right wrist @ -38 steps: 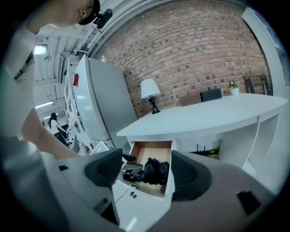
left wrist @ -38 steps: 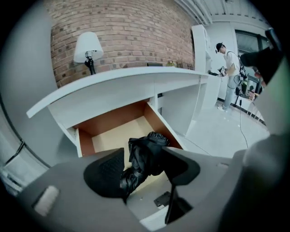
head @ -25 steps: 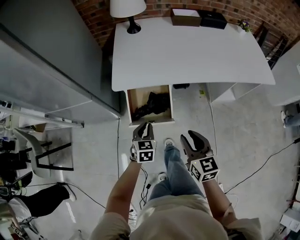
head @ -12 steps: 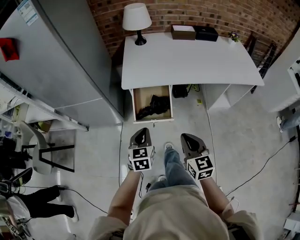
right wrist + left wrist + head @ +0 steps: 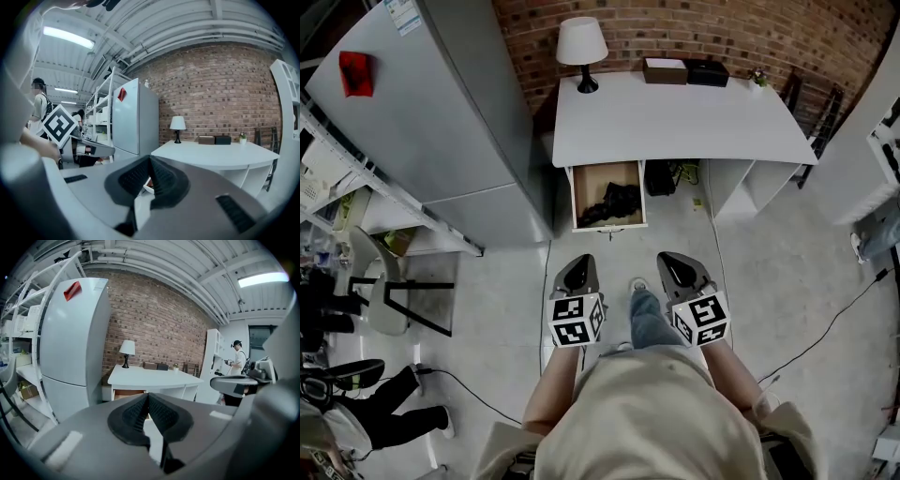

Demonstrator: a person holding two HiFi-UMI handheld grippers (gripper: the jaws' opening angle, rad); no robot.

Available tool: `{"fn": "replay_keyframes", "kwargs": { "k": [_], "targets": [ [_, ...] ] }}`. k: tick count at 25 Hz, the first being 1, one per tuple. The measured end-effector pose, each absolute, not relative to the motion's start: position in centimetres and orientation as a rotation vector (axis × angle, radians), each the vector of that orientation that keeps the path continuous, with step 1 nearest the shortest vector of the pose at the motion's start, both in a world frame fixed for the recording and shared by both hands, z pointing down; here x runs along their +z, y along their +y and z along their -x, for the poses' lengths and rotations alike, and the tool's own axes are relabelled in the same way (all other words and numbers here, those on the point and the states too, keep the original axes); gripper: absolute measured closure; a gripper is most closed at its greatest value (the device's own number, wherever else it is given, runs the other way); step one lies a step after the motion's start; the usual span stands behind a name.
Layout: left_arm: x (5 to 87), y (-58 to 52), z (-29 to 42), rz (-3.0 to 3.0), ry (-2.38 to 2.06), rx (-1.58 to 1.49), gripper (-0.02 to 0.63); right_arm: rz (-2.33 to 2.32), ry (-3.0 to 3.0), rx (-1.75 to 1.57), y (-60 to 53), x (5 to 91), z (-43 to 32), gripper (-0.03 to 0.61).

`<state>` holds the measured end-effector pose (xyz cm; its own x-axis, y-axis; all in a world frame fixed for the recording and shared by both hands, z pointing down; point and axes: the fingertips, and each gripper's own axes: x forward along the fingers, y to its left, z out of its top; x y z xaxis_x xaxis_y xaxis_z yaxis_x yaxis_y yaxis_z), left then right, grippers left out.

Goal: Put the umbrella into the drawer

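A black folded umbrella (image 5: 611,202) lies inside the open wooden drawer (image 5: 579,195) under the white desk (image 5: 675,122). My left gripper (image 5: 578,267) is shut and empty, held well back from the drawer over the floor. My right gripper (image 5: 668,262) is beside it, also shut with nothing in it. In the left gripper view the pads (image 5: 148,401) meet in front of the desk (image 5: 150,377) and the drawer's front shows just above them. In the right gripper view the shut gripper (image 5: 150,161) points toward the desk (image 5: 211,152).
A grey fridge (image 5: 431,122) stands left of the desk. On the desk are a lamp (image 5: 583,47) and two boxes (image 5: 684,70). White shelving (image 5: 881,122) is at the right. A chair (image 5: 384,300) and cables (image 5: 834,323) are on the floor. A person (image 5: 238,355) stands far off.
Both grippers have closed and drawn back from the drawer, rising toward me. The desk and drawer now look farther away in the head view.
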<state>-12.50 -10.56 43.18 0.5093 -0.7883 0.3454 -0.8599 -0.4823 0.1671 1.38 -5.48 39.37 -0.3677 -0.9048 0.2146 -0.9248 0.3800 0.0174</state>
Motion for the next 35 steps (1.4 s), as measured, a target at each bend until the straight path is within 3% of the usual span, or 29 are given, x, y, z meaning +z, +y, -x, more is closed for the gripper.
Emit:
{"fn": "replay_keyframes", "kwargs": {
  "k": [35],
  "targets": [
    [41.1,-6.5,14.7,-2.421,-1.338,0.258,0.601,-1.623,-2.498,0.098,-2.7,37.2,0.8,0.577]
  ]
}}
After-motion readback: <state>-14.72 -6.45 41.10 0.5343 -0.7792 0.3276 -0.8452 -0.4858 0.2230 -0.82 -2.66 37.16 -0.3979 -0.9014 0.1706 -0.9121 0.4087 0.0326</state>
